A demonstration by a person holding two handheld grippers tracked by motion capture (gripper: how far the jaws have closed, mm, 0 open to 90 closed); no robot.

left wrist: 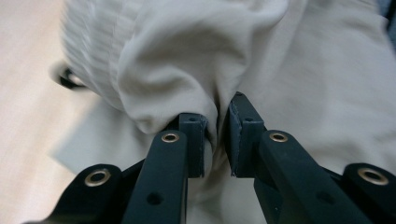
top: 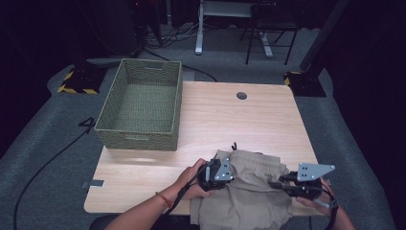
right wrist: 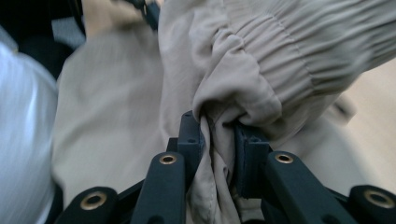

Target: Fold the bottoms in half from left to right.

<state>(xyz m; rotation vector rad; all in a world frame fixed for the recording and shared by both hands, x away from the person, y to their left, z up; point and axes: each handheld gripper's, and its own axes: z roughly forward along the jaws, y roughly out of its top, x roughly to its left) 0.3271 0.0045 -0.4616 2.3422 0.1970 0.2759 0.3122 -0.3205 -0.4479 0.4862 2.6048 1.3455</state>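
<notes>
A beige garment [top: 251, 196] with a gathered elastic waistband lies bunched at the near edge of the wooden table [top: 230, 120], partly hanging over it. My left gripper [top: 233, 175] is at its left side and my right gripper [top: 276, 184] at its right, each held in a hand. In the left gripper view the jaws [left wrist: 217, 135] hold a fold of the garment [left wrist: 196, 60] between the pads. In the right gripper view the jaws [right wrist: 217, 140] pinch a thick bunch of the waistband cloth [right wrist: 261, 60].
A woven green basket [top: 139, 138] stands empty at the table's far left corner. A round cable hole [top: 242, 96] sits near the far edge. Dark floor, cables and a chair's legs lie beyond the table.
</notes>
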